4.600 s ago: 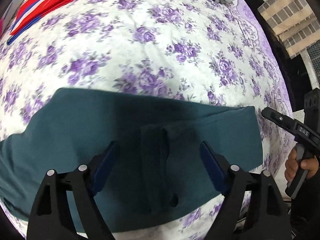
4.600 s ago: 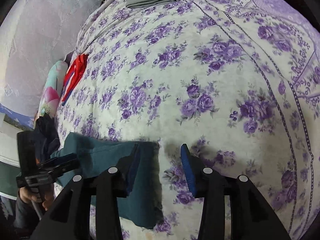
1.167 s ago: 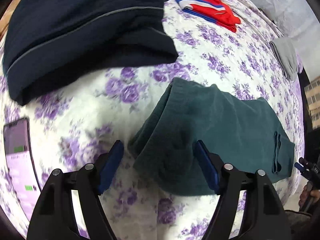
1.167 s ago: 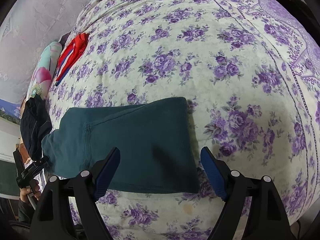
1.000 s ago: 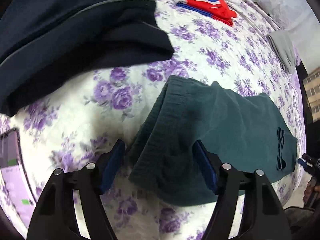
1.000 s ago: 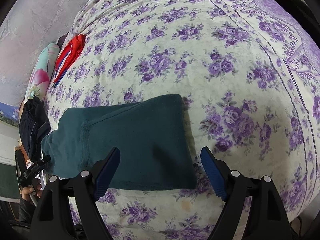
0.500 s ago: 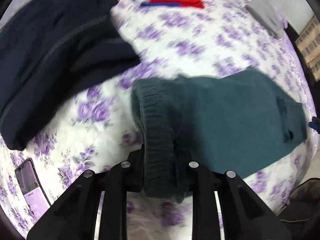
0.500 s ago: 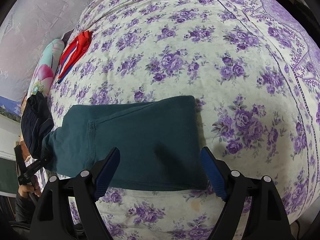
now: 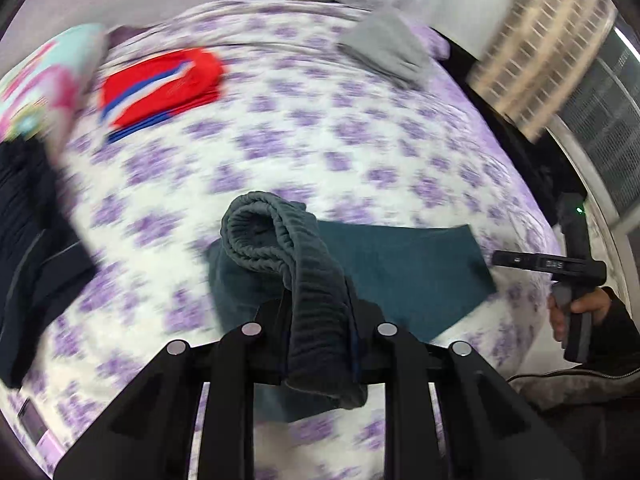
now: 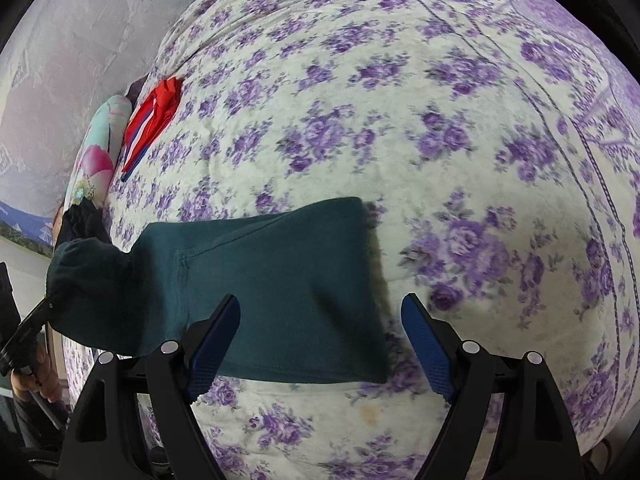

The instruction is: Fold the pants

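Observation:
The teal pants [image 9: 400,268] lie folded on the flowered bedspread [image 9: 304,140]. My left gripper [image 9: 320,312] is shut on their ribbed end [image 9: 280,248], which hangs lifted off the bed and curls back over the flat part. In the right wrist view the pants [image 10: 280,280] stretch from left to centre, and the raised end [image 10: 80,264] bulges at the left by the left gripper [image 10: 24,328]. My right gripper [image 10: 320,328] stands open just above the pants' near right end, with fabric under the left finger only. A hand holds the right gripper [image 9: 548,262] at the right.
A red and blue folded garment [image 9: 160,84] and a grey folded one [image 9: 384,48] lie at the far side of the bed. Dark navy clothing [image 9: 28,220] and a pillow [image 9: 36,80] sit at the left. A phone [image 9: 32,420] lies near the front left edge.
My left gripper shut on the ribbed end, lifted it off the bed and swung it over toward the pants' other end. The right gripper stayed in place, open.

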Tool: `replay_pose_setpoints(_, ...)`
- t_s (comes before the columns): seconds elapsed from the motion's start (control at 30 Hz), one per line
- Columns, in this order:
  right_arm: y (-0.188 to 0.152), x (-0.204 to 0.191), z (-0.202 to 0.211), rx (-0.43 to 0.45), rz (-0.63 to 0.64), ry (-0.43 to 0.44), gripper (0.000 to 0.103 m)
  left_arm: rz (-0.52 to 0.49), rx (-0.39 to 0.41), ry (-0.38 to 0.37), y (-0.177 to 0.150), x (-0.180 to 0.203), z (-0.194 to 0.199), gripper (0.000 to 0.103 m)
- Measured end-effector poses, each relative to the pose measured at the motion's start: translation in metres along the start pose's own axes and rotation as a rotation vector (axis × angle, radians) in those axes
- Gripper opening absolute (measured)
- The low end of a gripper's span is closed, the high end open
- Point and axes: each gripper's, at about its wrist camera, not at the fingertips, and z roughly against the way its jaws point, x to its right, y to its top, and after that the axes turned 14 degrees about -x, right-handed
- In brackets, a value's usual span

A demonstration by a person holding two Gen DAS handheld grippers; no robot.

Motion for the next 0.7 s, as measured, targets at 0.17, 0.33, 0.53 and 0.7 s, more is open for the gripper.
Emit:
replay_pose_setpoints(0.17,-0.007,0.022,0.004,0.023,-0.043,0.032,0.083,-0.107,-0.071,-0.055,0.024,0.061,-0.039,0.020)
replay_pose_setpoints(0.33,-0.018,0.050,0.007,0.038,-0.103,0.082,0.083,-0.172,-0.131,-0.072,0.043,0.104,-0.072,0.020)
replay_pose_setpoints(0.53,-0.025,0.072,0.012,0.075,-0.131,0.084,0.083,-0.206,-0.178,-0.102,0.062,0.138,-0.099,0.020)
replay_pose_setpoints(0.7,-0.020,0.089,0.018,0.090,-0.142,0.099,0.083,-0.235,-0.200,-0.129,0.076,0.168,-0.113,0.020)
